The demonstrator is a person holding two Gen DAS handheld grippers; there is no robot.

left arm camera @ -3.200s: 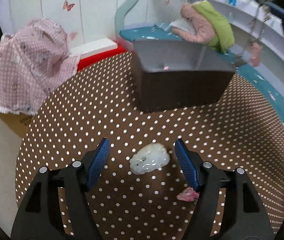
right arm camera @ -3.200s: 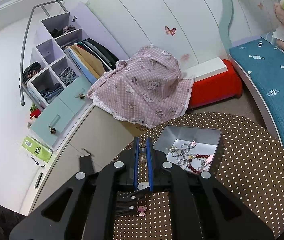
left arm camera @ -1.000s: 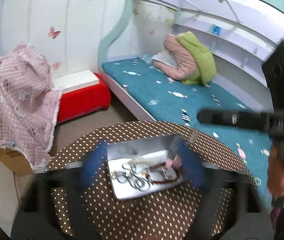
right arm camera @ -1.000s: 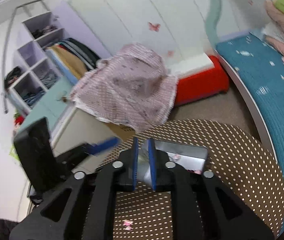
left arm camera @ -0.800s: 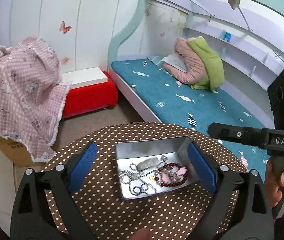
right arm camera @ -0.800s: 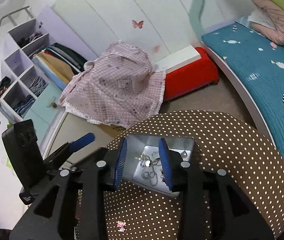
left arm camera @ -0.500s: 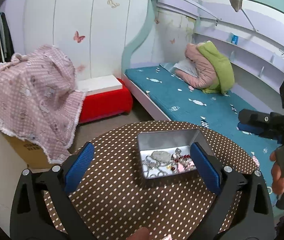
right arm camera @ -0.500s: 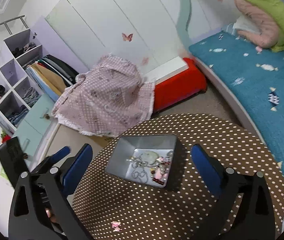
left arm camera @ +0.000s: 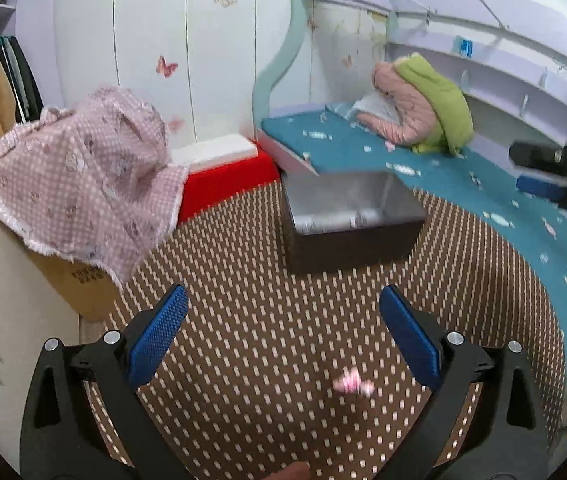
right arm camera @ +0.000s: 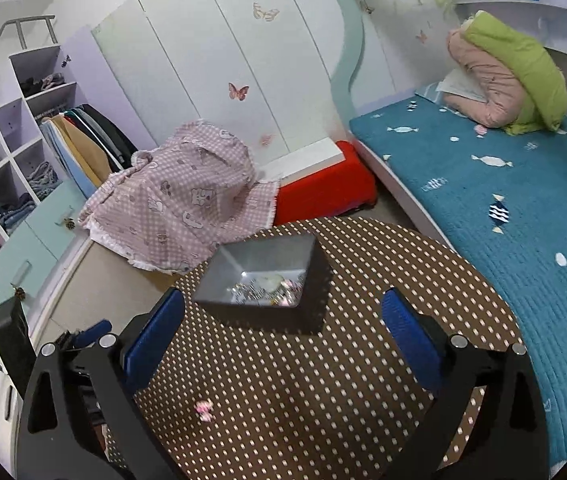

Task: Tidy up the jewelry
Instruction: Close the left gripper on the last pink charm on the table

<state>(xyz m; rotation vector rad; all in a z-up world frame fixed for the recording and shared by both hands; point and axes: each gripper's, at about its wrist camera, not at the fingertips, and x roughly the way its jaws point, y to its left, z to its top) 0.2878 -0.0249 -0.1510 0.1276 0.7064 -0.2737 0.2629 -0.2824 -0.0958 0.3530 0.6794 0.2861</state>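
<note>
The left gripper [left arm camera: 281, 322], at the bottom of its frame, has its blue-padded fingers [left arm camera: 157, 332] spread wide with nothing between them. Low and right of centre in that view, near the right finger, a small pink hair-clip-like trinket [left arm camera: 351, 385] lies blurred on the round brown table with pale dots [left arm camera: 251, 320]. Above centre stands the dark rectangular tin box with a silvery inside [left arm camera: 347, 220]; from this low angle its contents cannot be made out.

The right gripper [right arm camera: 283, 326] is likewise spread wide and holds nothing, looking down at the table from higher up. Between and above its fingers [right arm camera: 409, 332] the box [right arm camera: 263, 280] shows a tangle of silver chains, a pale stone and pink bits [right arm camera: 267, 286] on its floor. The pink trinket [right arm camera: 203, 407] lies in the lower left of this frame, well apart from the box. The left gripper's black body [right arm camera: 11, 336] shows at the left edge.
</note>
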